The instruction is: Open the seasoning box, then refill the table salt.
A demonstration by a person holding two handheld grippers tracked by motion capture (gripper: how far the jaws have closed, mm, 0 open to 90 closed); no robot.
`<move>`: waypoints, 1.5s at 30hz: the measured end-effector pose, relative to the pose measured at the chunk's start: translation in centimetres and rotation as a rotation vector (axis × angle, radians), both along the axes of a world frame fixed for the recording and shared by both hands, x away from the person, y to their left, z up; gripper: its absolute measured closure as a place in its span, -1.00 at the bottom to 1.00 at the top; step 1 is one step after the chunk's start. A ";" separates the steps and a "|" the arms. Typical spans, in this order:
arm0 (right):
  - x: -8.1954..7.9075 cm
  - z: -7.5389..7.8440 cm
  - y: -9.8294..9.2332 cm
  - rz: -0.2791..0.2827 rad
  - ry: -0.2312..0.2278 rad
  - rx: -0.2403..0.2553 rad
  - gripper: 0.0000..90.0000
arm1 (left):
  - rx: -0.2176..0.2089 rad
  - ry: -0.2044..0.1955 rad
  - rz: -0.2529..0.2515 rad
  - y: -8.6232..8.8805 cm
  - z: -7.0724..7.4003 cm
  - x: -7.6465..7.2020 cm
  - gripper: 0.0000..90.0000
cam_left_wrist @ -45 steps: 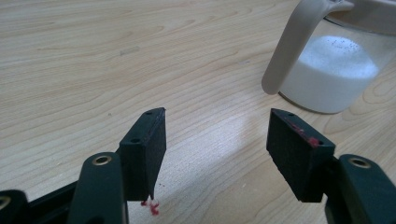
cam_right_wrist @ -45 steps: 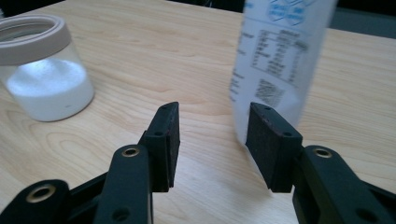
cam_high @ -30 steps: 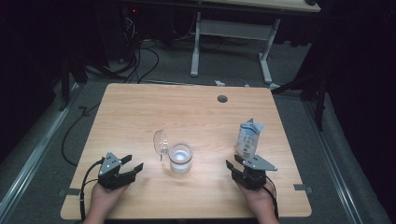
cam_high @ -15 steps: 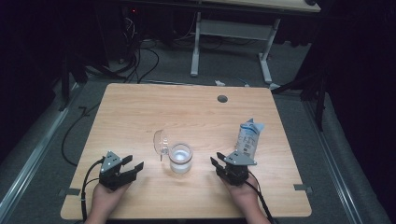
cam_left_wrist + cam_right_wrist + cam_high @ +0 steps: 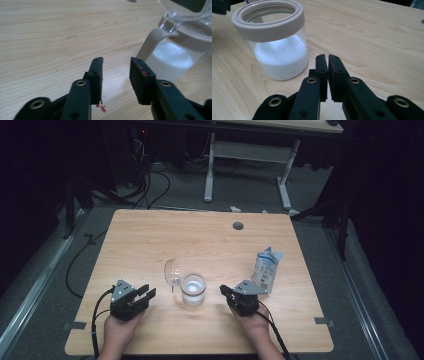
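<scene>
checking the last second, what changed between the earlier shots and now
The right gripper slid left from beside the pouch toward the jar, its jaws just closing to nearly shut on nothing. The left gripper stayed put, jaws just narrowing, empty. Jar and pouch did not move.

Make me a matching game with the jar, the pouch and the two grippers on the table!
Things:
1. jar
2. pouch
3. left gripper
4. right gripper

States:
A. jaws nearly together, nothing between them
B. stands upright near the table's right edge
C. lid flipped open, white stuff inside
D. jaws apart, nothing between them

Pairs: 1-C, 2-B, 3-D, 4-A
</scene>
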State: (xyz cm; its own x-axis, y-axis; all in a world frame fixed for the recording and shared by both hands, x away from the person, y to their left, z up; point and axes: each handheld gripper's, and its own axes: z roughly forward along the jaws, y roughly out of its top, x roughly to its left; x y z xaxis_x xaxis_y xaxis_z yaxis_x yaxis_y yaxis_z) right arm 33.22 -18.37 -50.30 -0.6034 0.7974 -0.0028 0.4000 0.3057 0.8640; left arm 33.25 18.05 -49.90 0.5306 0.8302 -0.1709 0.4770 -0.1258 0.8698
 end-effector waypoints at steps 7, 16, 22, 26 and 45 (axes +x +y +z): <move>-0.1 -0.6 0.9 0.029 0.009 -0.015 0.95 | 0.012 -0.027 0.010 -1.8 1.5 0.2 0.94; -0.1 -0.7 1.7 0.040 0.007 -0.020 0.97 | -0.002 -0.053 0.019 -2.5 2.4 0.2 0.99; -0.2 -0.8 1.8 0.046 0.011 -0.017 1.00 | -0.012 -0.073 0.013 -3.0 2.8 0.5 1.00; -0.1 -0.9 2.3 0.059 0.015 -0.017 1.00 | -0.026 -0.086 0.007 -3.6 3.3 0.5 1.00; -0.4 -0.8 3.3 0.083 0.004 -0.026 1.00 | -0.045 -0.111 -0.035 -5.6 3.8 0.2 1.00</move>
State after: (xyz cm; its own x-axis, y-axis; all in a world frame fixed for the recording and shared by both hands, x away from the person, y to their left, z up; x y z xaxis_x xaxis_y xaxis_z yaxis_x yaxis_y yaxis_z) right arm 32.85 -15.07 -51.08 -0.6678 0.7441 -0.0201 0.3756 0.3601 0.8540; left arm 33.45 12.43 -46.07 0.5765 0.8039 -0.1462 0.3738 -0.1004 0.9221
